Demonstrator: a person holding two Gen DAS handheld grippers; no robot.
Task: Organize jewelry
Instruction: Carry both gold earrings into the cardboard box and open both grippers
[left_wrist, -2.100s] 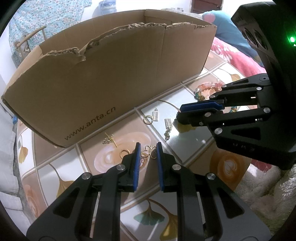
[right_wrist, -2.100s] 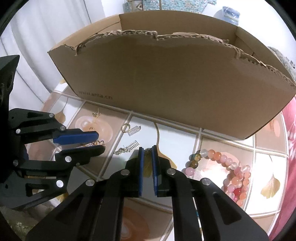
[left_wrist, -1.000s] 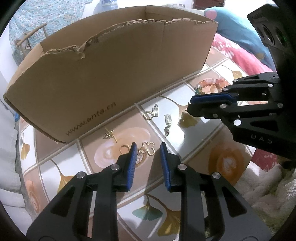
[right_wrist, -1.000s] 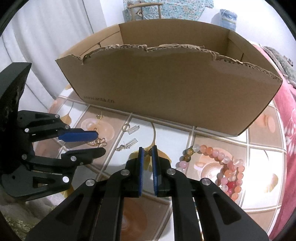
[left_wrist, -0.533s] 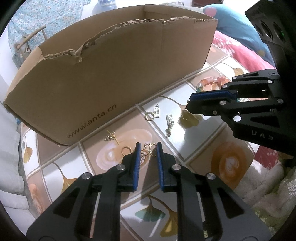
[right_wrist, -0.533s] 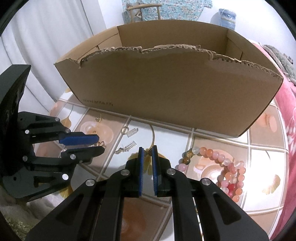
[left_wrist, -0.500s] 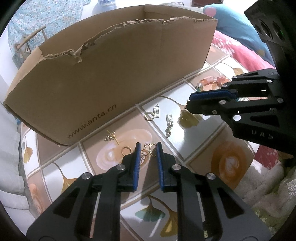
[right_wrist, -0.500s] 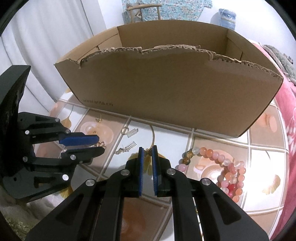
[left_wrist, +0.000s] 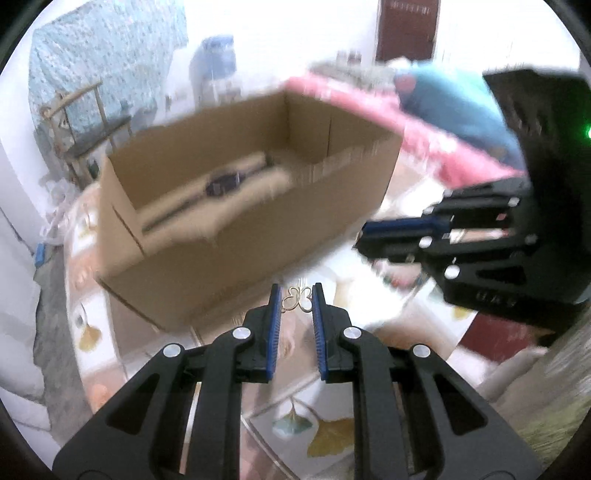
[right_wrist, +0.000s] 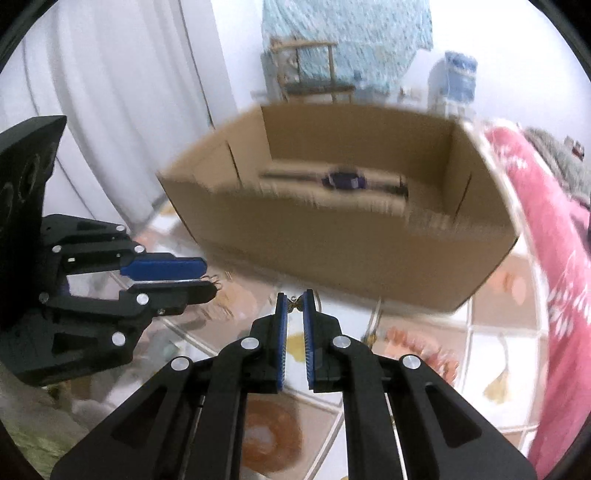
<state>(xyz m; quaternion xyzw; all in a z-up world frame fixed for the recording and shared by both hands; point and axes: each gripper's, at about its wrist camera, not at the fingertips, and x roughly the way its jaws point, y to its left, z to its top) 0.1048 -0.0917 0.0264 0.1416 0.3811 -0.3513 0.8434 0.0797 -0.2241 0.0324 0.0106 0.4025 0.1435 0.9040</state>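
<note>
Two grips show: the left gripper (left_wrist: 295, 295) pinches a gold butterfly-shaped earring (left_wrist: 295, 298) mid-frame, while only the right wrist view reveals the right gripper (right_wrist: 295, 303) clamping a small bronze butterfly charm (right_wrist: 295, 304) below the cardboard box (right_wrist: 332, 236).

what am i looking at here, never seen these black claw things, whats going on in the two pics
Those claws are two handheld grippers, one in each of a person's hands; no robot arm is involved. Each carries a wide-angle camera that looks forward along its two blue-padded fingers, so one picture comes from the left gripper and the other from the right gripper. Each view also shows the other gripper off to the side.

The left gripper pinches a small gold looped earring at its fingertips. The right gripper pinches a tiny butterfly-shaped charm.

Ahead stands an open cardboard box on a table with a tile-patterned cover. A pink beaded bracelet lies on the table, blurred. Something dark lies inside the box, too blurred to name.
</note>
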